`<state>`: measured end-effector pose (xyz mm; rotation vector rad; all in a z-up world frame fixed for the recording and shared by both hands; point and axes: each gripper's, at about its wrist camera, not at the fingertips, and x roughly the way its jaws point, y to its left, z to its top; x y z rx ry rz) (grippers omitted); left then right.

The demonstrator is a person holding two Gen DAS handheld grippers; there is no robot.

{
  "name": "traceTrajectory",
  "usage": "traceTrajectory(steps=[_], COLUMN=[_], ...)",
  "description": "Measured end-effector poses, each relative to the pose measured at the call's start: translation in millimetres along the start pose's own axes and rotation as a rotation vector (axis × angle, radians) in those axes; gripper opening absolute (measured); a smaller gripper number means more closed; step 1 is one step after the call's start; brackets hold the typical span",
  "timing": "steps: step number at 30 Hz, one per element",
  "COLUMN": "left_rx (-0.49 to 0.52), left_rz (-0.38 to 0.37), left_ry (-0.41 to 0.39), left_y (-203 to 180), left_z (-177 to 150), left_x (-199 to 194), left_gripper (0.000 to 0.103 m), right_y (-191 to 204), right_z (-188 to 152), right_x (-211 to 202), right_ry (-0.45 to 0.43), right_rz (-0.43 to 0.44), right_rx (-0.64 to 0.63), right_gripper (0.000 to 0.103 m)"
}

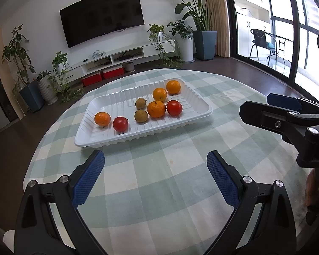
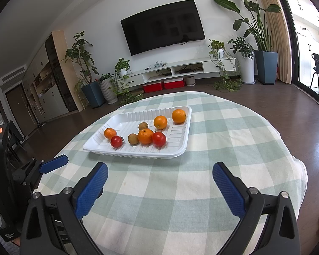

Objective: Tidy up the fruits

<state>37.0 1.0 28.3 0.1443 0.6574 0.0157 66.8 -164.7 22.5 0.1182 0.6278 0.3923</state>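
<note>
while both grippers hover over checked desk (image 2: 201,182), fingers spread wide and empty, eight fruits (image 1: 156,108) lie mixed in white tray (image 1: 95,137): oranges, tomatoes, brown fruits unsorted by kind. none outside tray; stage unclear.

Ahead of the gripper pads (image 1: 86,180), which were dimpled blue rubber, a ribbed white plastic tray (image 1: 108,140) lay on matt checked cloth (image 1: 159,191).

Both wrist cams face tray (image 1: 108,137), left cam prob. slightly nearer; shared tabletop.
</note>
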Motion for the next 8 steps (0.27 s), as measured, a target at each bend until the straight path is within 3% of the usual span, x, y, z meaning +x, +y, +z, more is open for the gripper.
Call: traceTrajectory(steps=[8], left_rx=[-0.002], left_rz=[-0.01], left_ry=[0.001], left_y=[3.8], left_z=[0.6], left_x=[-1.8], left_gripper=[0.098], right_y=[-0.1], right_z=[-0.1], right_x=[0.4], right_ry=[0.0], right_rz=[-0.001], right_rx=[-0.001], right_gripper=[0.101])
